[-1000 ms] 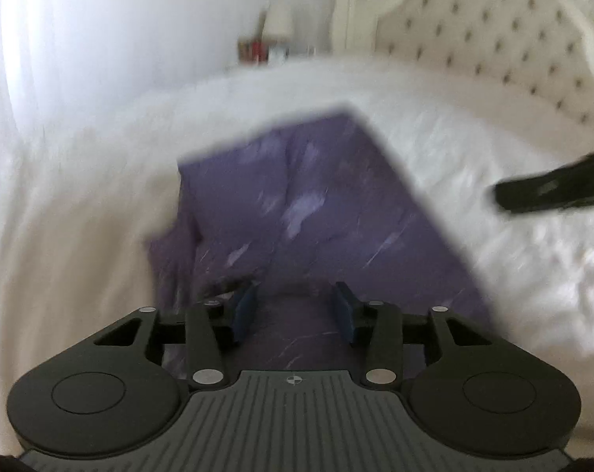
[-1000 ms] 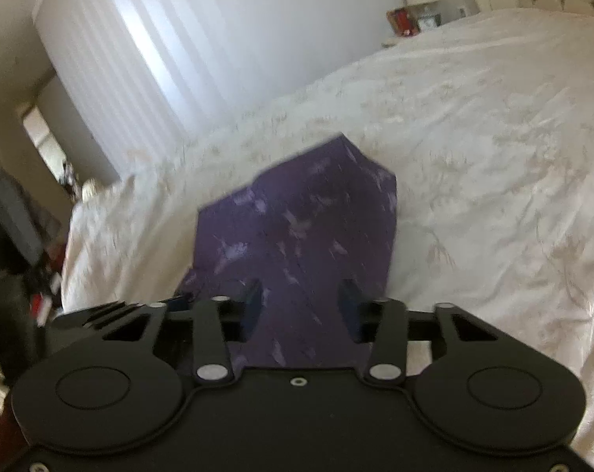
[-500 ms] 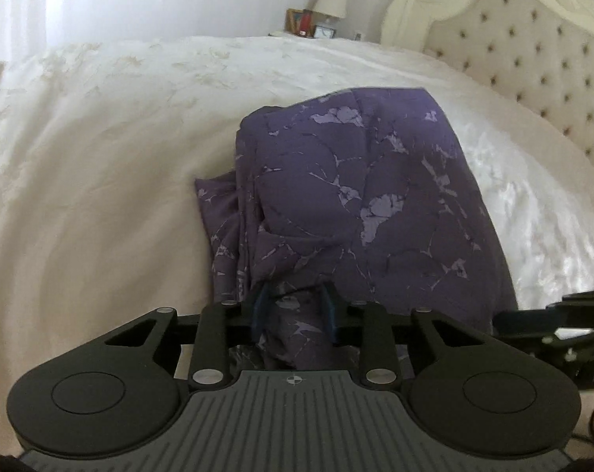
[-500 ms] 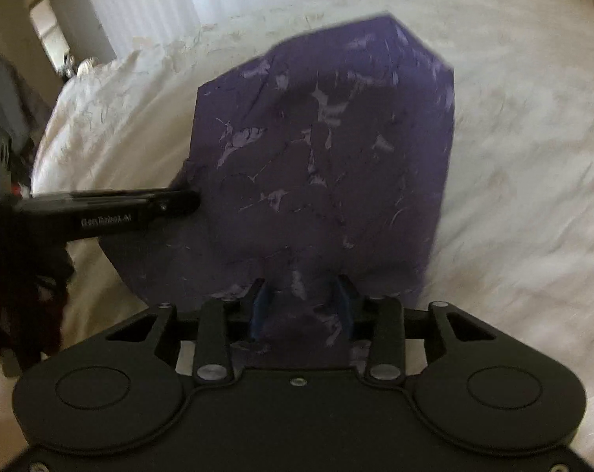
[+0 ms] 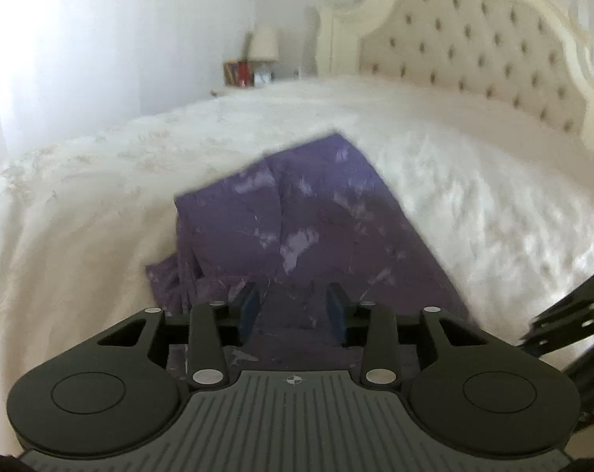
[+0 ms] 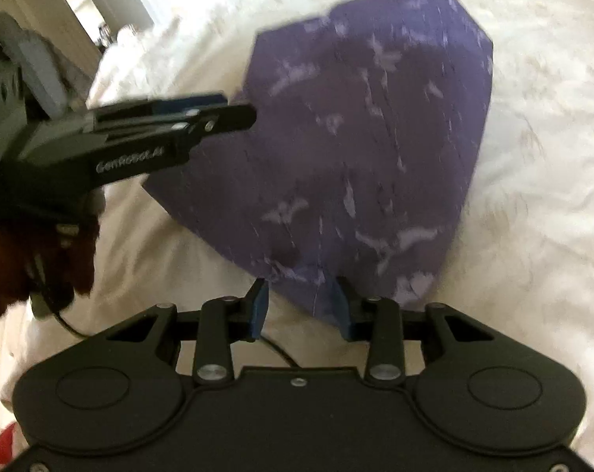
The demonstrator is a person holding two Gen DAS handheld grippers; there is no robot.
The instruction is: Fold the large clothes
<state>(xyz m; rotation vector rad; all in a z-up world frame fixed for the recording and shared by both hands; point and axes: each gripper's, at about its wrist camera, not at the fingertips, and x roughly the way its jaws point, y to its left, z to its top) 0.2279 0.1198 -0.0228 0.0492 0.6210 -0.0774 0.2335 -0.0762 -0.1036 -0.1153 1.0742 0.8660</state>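
Folded purple garment [image 6: 359,149] lies flat on white bed [image 5: 473,204], left gripper [image 5: 293,308] and right gripper [image 6: 300,306] both fingers spread apart, holding nothing, at its near edges.

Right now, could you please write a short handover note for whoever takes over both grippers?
Left gripper: open, holding nothing, over the near-left part of the purple marble-print garment.
Right gripper: open, holding nothing, at the garment's near corner.
The garment lies folded into a compact flat shape on the white patterned bedspread.
Done: main folds look made; both grippers are free of the cloth.
Left: a loose bunched layer sticks out on the left edge; tuck or smooth it, probably one more fold.
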